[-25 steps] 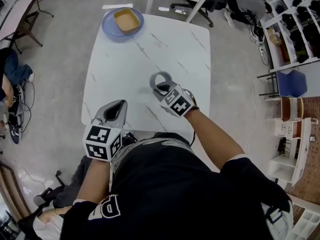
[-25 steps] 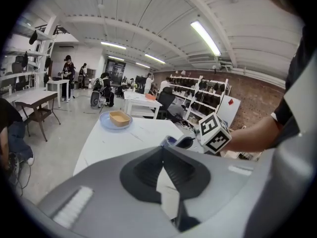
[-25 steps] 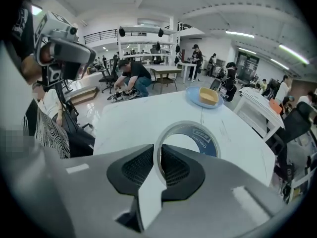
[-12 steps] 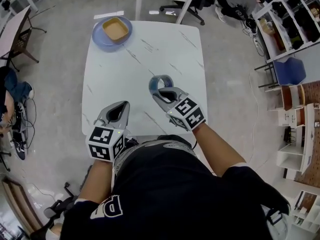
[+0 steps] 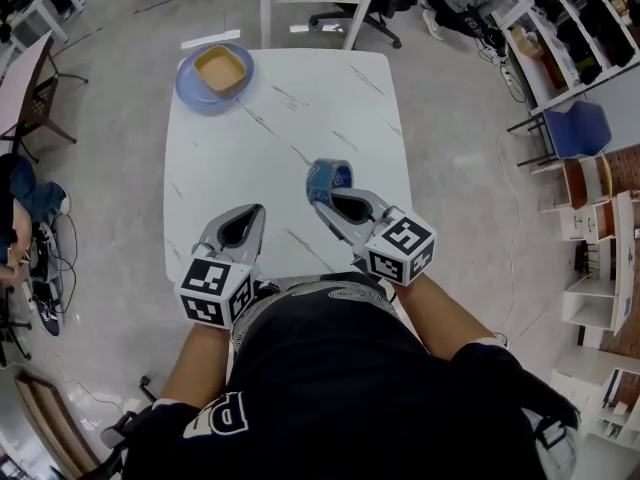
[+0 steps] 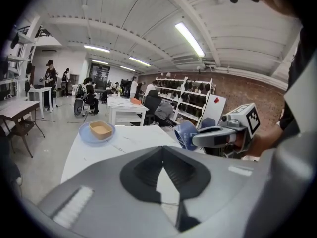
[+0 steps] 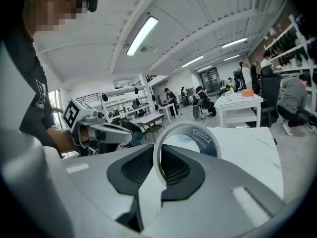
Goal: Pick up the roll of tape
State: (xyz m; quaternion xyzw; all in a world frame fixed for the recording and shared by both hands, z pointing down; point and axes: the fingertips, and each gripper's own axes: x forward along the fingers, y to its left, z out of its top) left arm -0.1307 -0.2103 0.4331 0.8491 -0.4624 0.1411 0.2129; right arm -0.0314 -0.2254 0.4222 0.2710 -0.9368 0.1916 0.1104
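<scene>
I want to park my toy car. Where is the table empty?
The widest bare patch is the far right of the table, between the blue plate and the right edge. The middle, between plate and roll of tape, is free too. The near edge is crowded by the left gripper and the right gripper holding the tape.

Right gripper [image 7: 159,158] is gripping the roll of tape [image 7: 205,142]
Its jaws are pinching the upright roll's wall.

Table top [image 5: 300,108] smooth, glossy, marble-look; tape roll [image 5: 328,179] shiny plastic w/ smooth face
</scene>
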